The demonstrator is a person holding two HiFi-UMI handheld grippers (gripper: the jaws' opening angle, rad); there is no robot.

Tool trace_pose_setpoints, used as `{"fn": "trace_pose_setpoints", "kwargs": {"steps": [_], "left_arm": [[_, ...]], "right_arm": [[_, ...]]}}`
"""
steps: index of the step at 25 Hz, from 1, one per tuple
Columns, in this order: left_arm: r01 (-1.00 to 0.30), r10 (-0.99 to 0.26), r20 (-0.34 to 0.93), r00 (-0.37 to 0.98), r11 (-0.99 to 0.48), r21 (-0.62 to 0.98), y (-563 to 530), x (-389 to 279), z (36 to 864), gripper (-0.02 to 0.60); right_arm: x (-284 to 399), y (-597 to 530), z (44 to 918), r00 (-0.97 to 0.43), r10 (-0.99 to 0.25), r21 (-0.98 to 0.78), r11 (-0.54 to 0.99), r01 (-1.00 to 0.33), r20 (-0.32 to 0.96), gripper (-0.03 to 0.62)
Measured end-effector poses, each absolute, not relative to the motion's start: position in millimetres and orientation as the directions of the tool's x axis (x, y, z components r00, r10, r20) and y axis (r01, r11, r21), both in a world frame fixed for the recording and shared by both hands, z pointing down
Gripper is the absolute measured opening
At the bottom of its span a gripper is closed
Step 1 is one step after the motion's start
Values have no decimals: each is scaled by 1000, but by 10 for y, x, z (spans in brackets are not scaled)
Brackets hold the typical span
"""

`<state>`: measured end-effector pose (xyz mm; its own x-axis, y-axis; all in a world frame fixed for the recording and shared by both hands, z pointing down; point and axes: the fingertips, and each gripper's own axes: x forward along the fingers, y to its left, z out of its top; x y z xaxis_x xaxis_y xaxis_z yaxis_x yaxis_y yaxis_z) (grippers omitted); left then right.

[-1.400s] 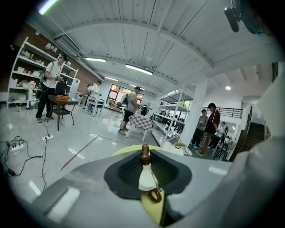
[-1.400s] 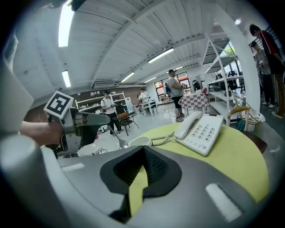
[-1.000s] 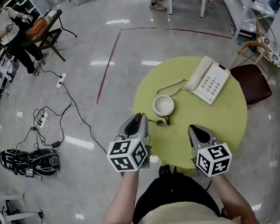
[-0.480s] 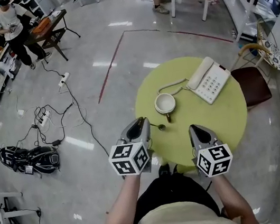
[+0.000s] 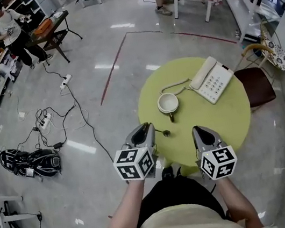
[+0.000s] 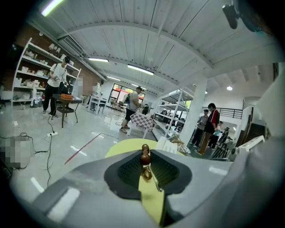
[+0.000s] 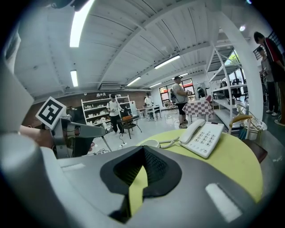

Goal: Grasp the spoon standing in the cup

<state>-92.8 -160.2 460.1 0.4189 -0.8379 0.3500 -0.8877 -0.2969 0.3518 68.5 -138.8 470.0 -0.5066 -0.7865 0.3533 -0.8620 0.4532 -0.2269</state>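
Since a second ago the spoon (image 5: 165,132) has drawn back from the cup (image 5: 167,103) toward the person, and the strip of bare table between them has widened. The left gripper (image 6: 146,161) has its jaws closed narrowly on the spoon. The dark ribbed pads (image 6: 129,169) press either side of the thin metal stem, and the brown beaded handle end stands up between them. In the head view the spoon's bowl pokes out past the left gripper's tip, over the near left part of the table (image 5: 226,123); whether it touches the surface cannot be told. The right gripper (image 7: 140,168) has its jaws drawn almost together, with only a thin sliver of table showing between the pads, and it holds nothing. It hovers over the table's near edge, well to the right of the spoon. The white cup is empty and upright near the table's middle, its handle toward the person. Beyond it on the right lies a white phone (image 5: 212,80), its coiled cord (image 5: 173,88) running toward the cup. The table is round and yellow-green, on a glossy grey floor. A brown chair (image 5: 257,85) stands at its right. Cables (image 5: 45,122) lie on the floor to the left, and a person (image 5: 8,30) stands by shelves at far left.
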Motion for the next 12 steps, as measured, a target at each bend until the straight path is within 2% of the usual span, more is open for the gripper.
{"fn": "trace_pose_setpoints", "kwargs": {"steps": [12], "left_arm": [[-886,-831,358,426,-304,349,-1532,-863,4648,57]], "right_arm": [[694,-1326,4693,-506,-789,-231,451,-862,347,-2]]}}
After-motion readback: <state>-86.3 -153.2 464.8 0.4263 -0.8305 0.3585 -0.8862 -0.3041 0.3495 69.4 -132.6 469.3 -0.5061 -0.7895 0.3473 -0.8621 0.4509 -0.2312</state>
